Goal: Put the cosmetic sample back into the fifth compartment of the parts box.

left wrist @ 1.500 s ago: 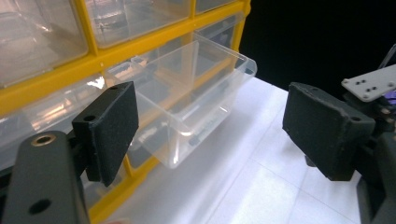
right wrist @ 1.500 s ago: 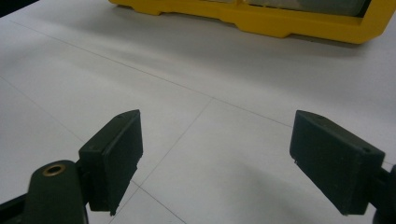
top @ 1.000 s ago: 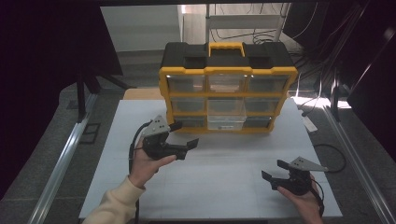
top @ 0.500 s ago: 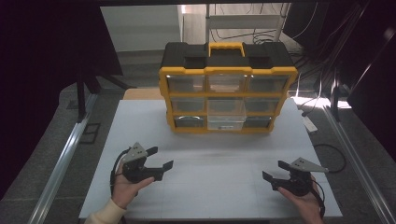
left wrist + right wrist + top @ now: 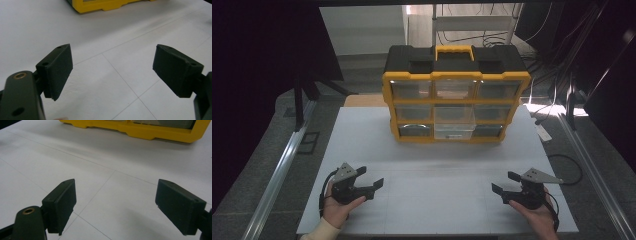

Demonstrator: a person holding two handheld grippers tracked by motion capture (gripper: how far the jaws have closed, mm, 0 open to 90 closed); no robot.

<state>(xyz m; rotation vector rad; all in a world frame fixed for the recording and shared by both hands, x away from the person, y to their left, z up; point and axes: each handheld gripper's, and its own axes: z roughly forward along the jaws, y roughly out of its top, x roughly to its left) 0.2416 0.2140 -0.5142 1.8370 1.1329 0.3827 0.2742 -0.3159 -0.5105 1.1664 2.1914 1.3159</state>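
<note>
The left tongs (image 5: 373,186) and right tongs (image 5: 504,185) were black, each topped by a grey three-cornered plate, with flat rectangular pads (image 5: 61,67), a brass-ringed screw hole, black cables trailing, and a pale cuff (image 5: 323,231) at left.

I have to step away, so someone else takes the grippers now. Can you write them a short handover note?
Left gripper: jaws open, nothing between them, low over the white table at its near left.
Right gripper: jaws open, empty, at the near right.
The yellow and black drawer organizer stands upright at the far side of the table, apart from both grippers; its middle bottom drawer sticks out a little.
Done: nothing visible.
Left: probably reach forward to the drawers.
</note>
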